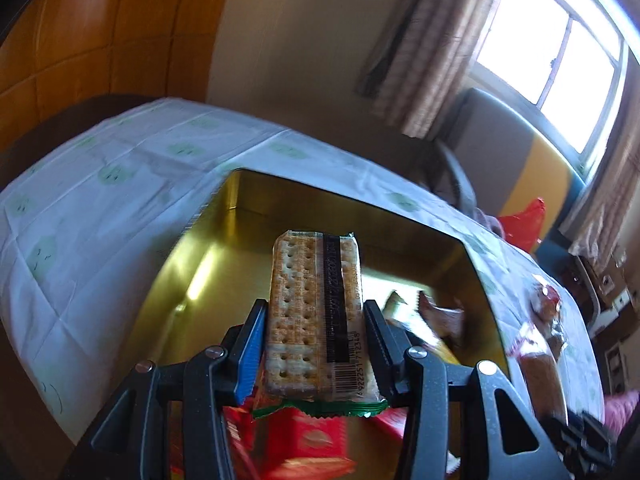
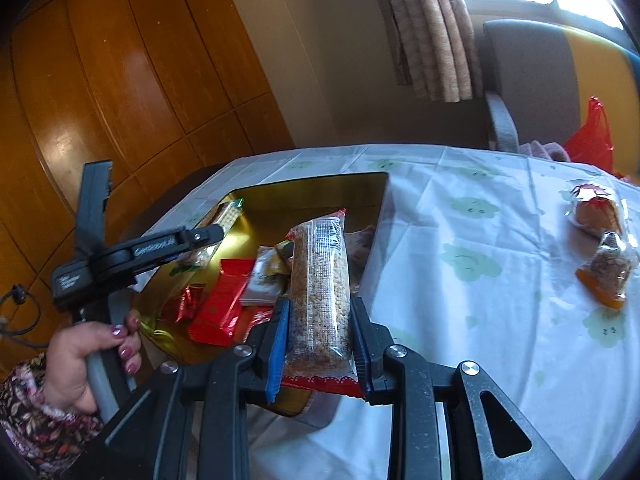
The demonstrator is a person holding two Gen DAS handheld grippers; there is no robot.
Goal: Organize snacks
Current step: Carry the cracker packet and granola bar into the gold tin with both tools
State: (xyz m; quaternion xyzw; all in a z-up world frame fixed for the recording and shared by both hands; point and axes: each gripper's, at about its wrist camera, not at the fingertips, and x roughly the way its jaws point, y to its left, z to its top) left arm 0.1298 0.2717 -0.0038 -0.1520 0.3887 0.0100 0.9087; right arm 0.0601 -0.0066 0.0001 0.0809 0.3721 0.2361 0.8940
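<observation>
Two fisheye views, each looking forward and down along a hand-held gripper's two fingers toward a cloth-covered table [image 1: 120, 184]. The left wrist view sits close over a gold tin [image 1: 256, 216], with a window [image 1: 560, 52] far right and wood panelling far left. The right wrist view looks from nearer the table's right side, sees the same gold tin [image 2: 360, 188] to its left, the left gripper [image 2: 224, 224] and the hand [image 2: 80, 356] holding it, and shares the curtain and chair beyond.

Bright window [image 1: 560, 52] glare, blurred fisheye edges
</observation>
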